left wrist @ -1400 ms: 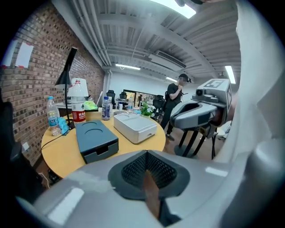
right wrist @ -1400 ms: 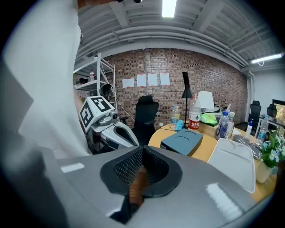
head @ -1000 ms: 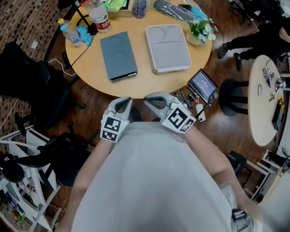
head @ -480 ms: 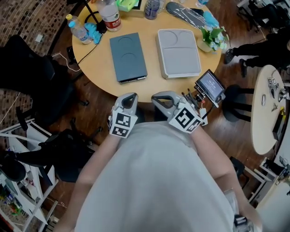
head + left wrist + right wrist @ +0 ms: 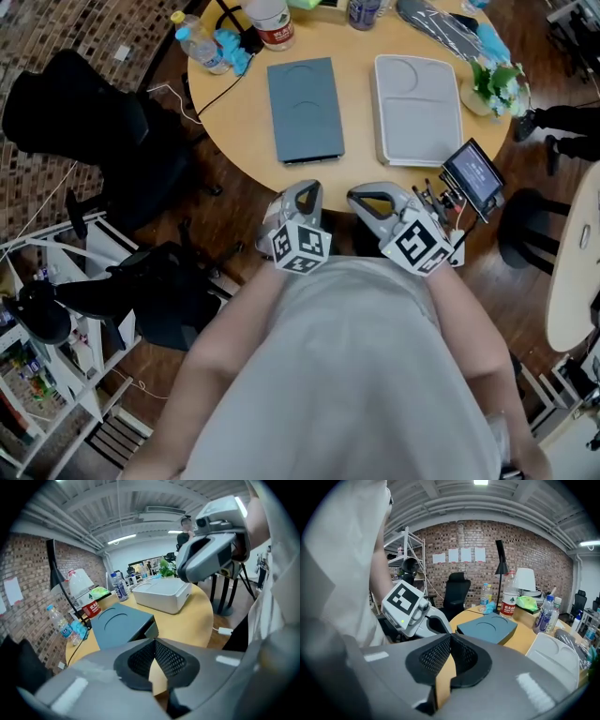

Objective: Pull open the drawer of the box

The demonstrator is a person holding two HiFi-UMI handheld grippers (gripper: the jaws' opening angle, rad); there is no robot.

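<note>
Two flat boxes lie side by side on the round wooden table (image 5: 234,103): a dark blue-grey box (image 5: 305,110) (image 5: 123,627) (image 5: 487,627) and, to its right, a light grey box (image 5: 417,108) (image 5: 161,592) (image 5: 553,660). Each lid has a round recess. My left gripper (image 5: 307,187) (image 5: 153,641) hovers at the table's near edge, just in front of the dark box, shut and empty. My right gripper (image 5: 367,195) (image 5: 449,639) hangs beside it, in front of the gap between the boxes, also shut with nothing in it. Neither touches a box.
Bottles (image 5: 267,21), a black cable (image 5: 225,80) and a small plant (image 5: 495,84) stand along the table's far side. A small screen device (image 5: 472,173) is clamped at the near right edge. Black office chairs (image 5: 84,122) stand to the left, and a metal shelf (image 5: 56,412) at lower left.
Both grippers have edged closer to the table's near edge, staying shut. The left one has rolled, so its marker cube shows a different face. The view has swung left, sliding the table rightward in it.
</note>
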